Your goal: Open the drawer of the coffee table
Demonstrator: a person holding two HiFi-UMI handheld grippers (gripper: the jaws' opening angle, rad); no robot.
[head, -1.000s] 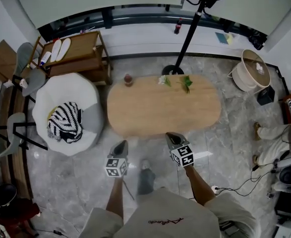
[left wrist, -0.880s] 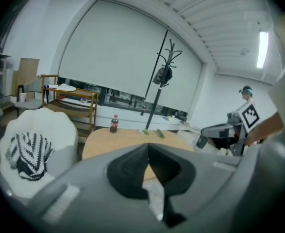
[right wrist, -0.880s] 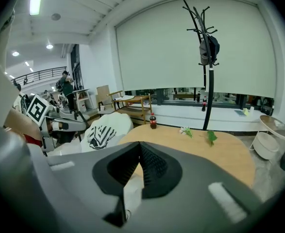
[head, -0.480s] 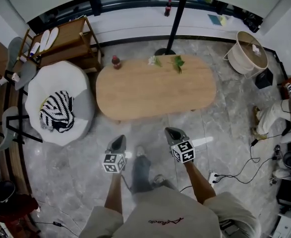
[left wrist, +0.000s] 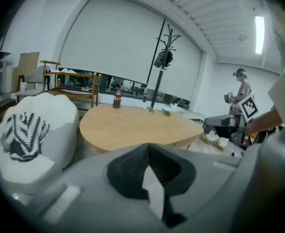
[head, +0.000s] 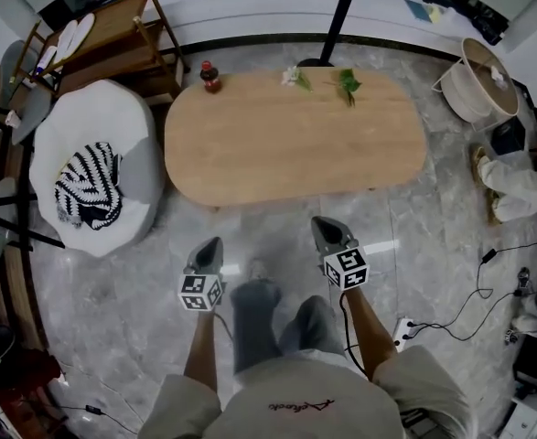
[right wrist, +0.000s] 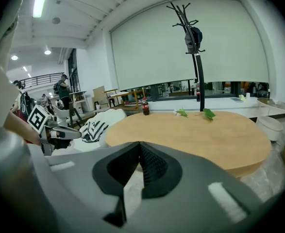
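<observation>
An oval wooden coffee table (head: pixel 291 140) stands on the marble floor ahead of me; it shows too in the left gripper view (left wrist: pixel 132 127) and the right gripper view (right wrist: pixel 215 137). No drawer front is visible in any view. My left gripper (head: pixel 209 245) hangs shut over the floor, short of the table's near edge, with nothing in it. My right gripper (head: pixel 325 230) is also shut and empty, just short of that edge. In the left gripper view the jaws (left wrist: pixel 148 149) meet at the tips; the right gripper view (right wrist: pixel 140 147) shows the same.
On the table stand a cola bottle (head: pixel 209 76) and two small leafy sprigs (head: pixel 346 82). A white armchair with a striped cloth (head: pixel 90 176) sits left of it. A coat stand pole (head: pixel 341 12) rises behind; a round basket (head: pixel 483 76) and floor cables (head: pixel 460 323) lie right.
Both grippers have sunk lower in front of the table. The head has dropped with them, so the table looks larger and closer. The jaws stayed shut.
</observation>
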